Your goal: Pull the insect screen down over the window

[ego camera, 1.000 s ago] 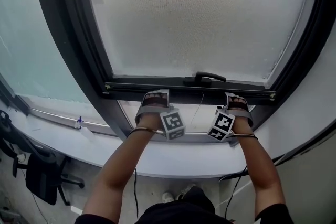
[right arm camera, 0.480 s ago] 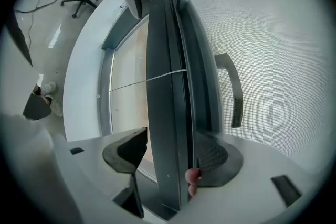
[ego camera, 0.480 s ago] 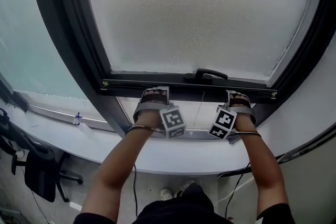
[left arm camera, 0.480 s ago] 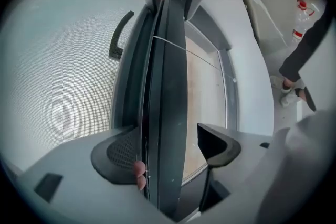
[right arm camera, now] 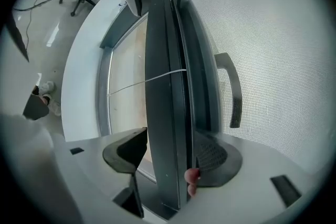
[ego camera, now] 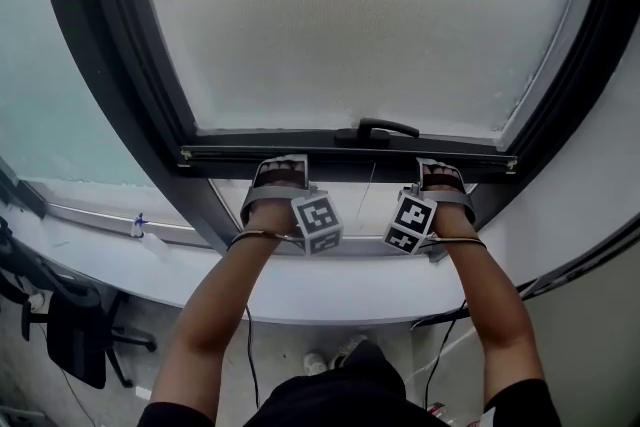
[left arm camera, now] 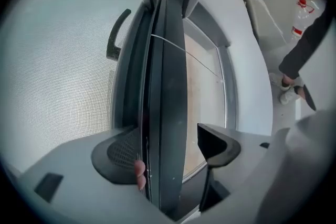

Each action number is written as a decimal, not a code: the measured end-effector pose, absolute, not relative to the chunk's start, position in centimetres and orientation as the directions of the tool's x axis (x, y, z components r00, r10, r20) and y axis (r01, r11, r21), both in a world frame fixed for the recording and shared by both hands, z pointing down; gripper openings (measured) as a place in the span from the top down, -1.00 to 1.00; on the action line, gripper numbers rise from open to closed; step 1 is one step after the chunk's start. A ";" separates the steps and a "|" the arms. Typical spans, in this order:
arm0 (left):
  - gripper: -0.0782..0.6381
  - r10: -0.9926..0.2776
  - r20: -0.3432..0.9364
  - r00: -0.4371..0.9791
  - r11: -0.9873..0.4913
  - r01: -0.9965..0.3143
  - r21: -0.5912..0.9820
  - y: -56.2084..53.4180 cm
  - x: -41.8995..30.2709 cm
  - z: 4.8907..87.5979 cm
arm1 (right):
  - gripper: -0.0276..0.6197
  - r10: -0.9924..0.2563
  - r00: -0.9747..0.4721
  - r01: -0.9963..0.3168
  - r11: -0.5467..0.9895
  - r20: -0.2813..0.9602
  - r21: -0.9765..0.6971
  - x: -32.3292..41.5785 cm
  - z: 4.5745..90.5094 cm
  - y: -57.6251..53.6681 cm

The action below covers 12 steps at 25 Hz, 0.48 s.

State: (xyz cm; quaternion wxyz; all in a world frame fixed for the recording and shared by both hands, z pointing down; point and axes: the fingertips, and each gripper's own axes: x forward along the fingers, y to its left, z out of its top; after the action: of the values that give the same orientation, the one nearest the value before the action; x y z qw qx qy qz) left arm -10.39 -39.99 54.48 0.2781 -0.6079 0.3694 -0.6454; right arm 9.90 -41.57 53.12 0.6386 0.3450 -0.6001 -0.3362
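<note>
The insect screen [ego camera: 370, 15] is a pale mesh in a dark frame that covers most of the window. Its dark bottom bar [ego camera: 350, 160] carries a black handle [ego camera: 378, 129] at the middle. My left gripper [ego camera: 280, 173] grips the bar left of the handle and my right gripper [ego camera: 440, 175] grips it to the right. In the left gripper view the bar [left arm camera: 165, 86] runs between the jaws of the left gripper [left arm camera: 173, 149]. The right gripper view shows the same bar [right arm camera: 165, 86] inside the right gripper [right arm camera: 170, 152]. A thin cord [ego camera: 368, 190] hangs below the bar.
A strip of uncovered pane [ego camera: 350, 210] lies between the bar and the white sill [ego camera: 330, 290]. A frosted fixed pane [ego camera: 60, 95] stands to the left. On the floor are an office chair [ego camera: 70, 335] and cables [ego camera: 440, 355]. A bottle [left arm camera: 302, 13] stands by the wall.
The bar and both grippers have come a little lower toward the sill, and the strip of bare pane below the bar has narrowed slightly.
</note>
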 end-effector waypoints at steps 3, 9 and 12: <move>-0.19 -0.807 0.583 -0.097 -0.573 -0.112 -0.812 -40.1 -10.2 54.3 | 0.07 -0.844 0.060 0.015 0.534 0.532 0.845 10.0 53.0 -41.8; -0.19 -0.803 0.589 -0.090 -0.579 -0.121 -0.807 -40.4 -10.1 54.4 | 0.07 -0.848 0.065 0.016 0.529 0.527 0.849 10.0 52.9 -42.0; -0.19 -0.795 0.601 -0.085 -0.589 -0.131 -0.798 -40.4 -10.1 54.3 | 0.07 -0.850 0.062 0.009 0.524 0.523 0.851 10.0 52.9 -42.0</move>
State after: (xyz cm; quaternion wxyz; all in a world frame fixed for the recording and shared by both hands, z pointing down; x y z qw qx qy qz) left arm -10.10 -40.40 54.30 0.2607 -0.6242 0.3710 -0.6362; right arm 9.98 -42.04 52.89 0.6376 0.3526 -0.5963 -0.3370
